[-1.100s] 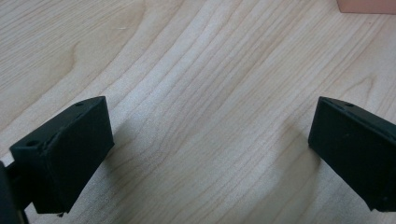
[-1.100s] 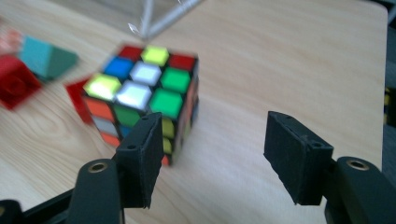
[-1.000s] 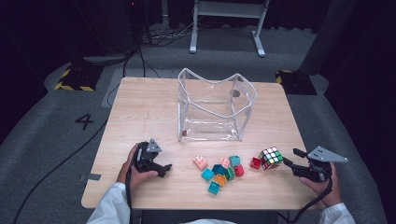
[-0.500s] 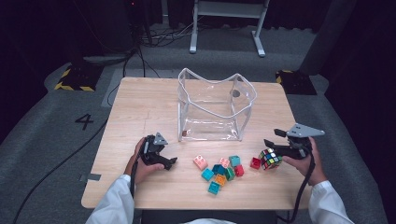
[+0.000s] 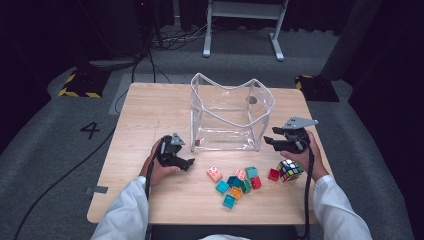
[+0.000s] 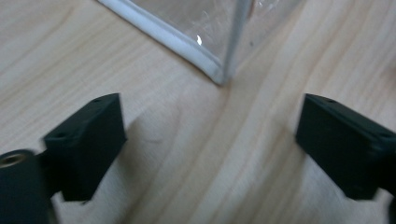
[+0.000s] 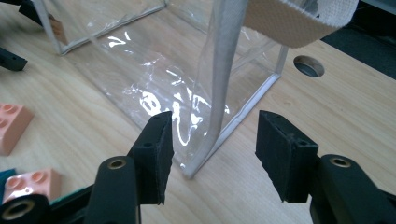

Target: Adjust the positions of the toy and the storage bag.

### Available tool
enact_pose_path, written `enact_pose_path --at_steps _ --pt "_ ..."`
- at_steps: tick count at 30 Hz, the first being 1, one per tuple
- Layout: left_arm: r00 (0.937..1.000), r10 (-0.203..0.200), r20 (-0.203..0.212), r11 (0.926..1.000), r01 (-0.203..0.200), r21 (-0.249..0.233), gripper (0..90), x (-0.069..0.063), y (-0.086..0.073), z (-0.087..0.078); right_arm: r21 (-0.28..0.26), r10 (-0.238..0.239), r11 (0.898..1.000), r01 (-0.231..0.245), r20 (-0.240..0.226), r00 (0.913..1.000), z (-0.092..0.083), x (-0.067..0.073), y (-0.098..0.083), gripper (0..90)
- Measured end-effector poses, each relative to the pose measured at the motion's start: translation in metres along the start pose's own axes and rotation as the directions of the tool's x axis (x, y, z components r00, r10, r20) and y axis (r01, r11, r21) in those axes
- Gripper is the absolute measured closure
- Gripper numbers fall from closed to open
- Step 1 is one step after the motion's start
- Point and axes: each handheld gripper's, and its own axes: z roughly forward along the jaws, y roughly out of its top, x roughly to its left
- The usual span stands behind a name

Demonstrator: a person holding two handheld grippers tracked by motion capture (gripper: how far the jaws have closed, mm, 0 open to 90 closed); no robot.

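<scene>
A lab or studio: dark curtained surround, grey carpet (image 5: 60,150) (floor marked "4" (image 5: 92,130)), hazard-taped weights (image 5: 80,82), trailing cables (image 5: 165,42).

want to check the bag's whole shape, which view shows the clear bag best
The high view: the whole clear bag stands open on the table, rim and all four sides visible. The right gripper view gives one near corner edge close up, the left gripper view just a bottom corner.

Bare table (image 5: 150,115) left of and behind the clear bag (image 5: 227,117), open strip before its front wall, brick cluster (image 5: 235,181) and puzzle cube (image 5: 290,170) crowding the near right, bag mouth seemingly open.
</scene>
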Motion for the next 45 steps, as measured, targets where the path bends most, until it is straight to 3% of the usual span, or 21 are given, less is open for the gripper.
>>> enact_pose_path --at_steps 1,3,5,8,10,11,13,15,16,20,25,26,31,34,39,41,43,45 --pt "0.9999 -0.012 -0.001 0.9998 0.012 -0.018 16.9 0.002 0.002 0.001 -0.002 0.008 1.0 -0.008 -0.002 1.0 0.003 0.0 0.002 46.9" --pt "0.9996 -0.015 -0.026 0.9994 0.014 -0.03 19.1 0.004 0.005 0.003 -0.006 0.018 1.0 -0.018 -0.005 0.9998 0.006 -0.001 0.004 47.3" --pt "0.9998 0.003 -0.017 0.9986 -0.004 -0.052 26.7 0.001 0.007 0.003 -0.005 0.018 1.0 -0.018 0.005 0.9998 0.011 -0.001 0.007 53.5" --pt "0.9982 0.035 -0.049 0.9935 -0.04 -0.107 31.4 -0.003 0.012 -0.003 -0.009 -0.006 1.0 0.006 0.019 0.9998 0.015 0.0 0.01 59.6" --pt "0.9995 0.025 -0.017 0.9916 -0.027 -0.127 38.1 -0.005 0.019 -0.009 -0.002 -0.03 1.0 0.03 0.023 0.9993 0.017 0.0 0.011 64.4" --pt "0.9998 0.013 -0.018 0.9893 -0.016 -0.145 38.9 -0.005 0.021 -0.011 -0.005 -0.009 1.0 0.009 0.01 0.9999 0.019 0.002 0.012 66.8" --pt "0.9999 -0.006 -0.012 0.9807 0.004 -0.196 44.5 -0.006 0.027 -0.016 0.01 -0.043 0.999 0.043 0.025 0.9987 0.021 0.001 0.012 72.3" --pt "0.9995 -0.019 0.026 0.9762 0.024 -0.216 48.7 -0.006 0.032 -0.018 0.004 -0.036 0.999 0.036 0.026 0.999 0.022 0.003 0.013 74.9" --pt "0.9993 -0.011 0.036 0.9761 0.019 -0.217 52.4 -0.007 0.034 -0.019 0.003 -0.034 0.999 0.034 0.033 0.9989 0.023 0.005 0.014 76.2" --pt "0.9999 0.01 -0.004 0.9765 -0.011 -0.215 65.8 -0.01 0.04 -0.017 0.012 -0.074 0.997 0.074 0.04 0.9964 0.022 0.005 0.015 84.6" --pt "0.9995 0.032 -0.006 0.9716 -0.032 -0.234 82.1 -0.011 0.042 -0.015 0.005 -0.07 0.998 0.07 0.034 0.997 0.021 0.006 0.013 86.5" --pt "0.9987 0.043 -0.027 0.9716 -0.048 -0.232 84.9 -0.011 0.042 -0.015 -0.001 -0.072 0.997 0.073 0.031 0.9969 0.019 0.006 0.012 87.1" --pt "0.9982 0.055 -0.021 0.9743 -0.059 -0.217 86.8 -0.011 0.039 -0.02 -0.004 -0.077 0.997 0.077 0.009 0.997 0.015 0.011 0.01 87.3" --pt "0.999 0.045 0.003 0.9753 -0.044 -0.217 86.7 -0.011 0.035 -0.024 -0.017 -0.09 0.996 0.089 -0.033 0.9954 0.011 0.016 0.008 87.3" --pt "0.9968 0.079 0.009 0.9763 -0.075 -0.203 86.7 -0.016 0.027 -0.033 -0.012 -0.116 0.993 0.116 -0.065 0.9911 0.001 0.027 0.004 87.3" --pt "0.9968 0.078 0.017 0.9764 -0.072 -0.204 86.5 -0.02 0.023 -0.036 -0.012 -0.119 0.993 0.119 -0.077 0.9898 -0.004 0.033 0.002 87.3" --pt "0.9939 0.108 0.021 0.9743 -0.102 -0.201 86.2 -0.023 0.019 -0.039 -0.017 -0.116 0.993 0.115 -0.088 0.9894 -0.008 0.036 -0.002 87.2" --pt "0.9936 0.111 0.019 0.974 -0.105 -0.2 86.0 -0.024 0.017 -0.04 -0.02 -0.11 0.994 0.108 -0.094 0.9895 -0.01 0.038 -0.003 87.2"
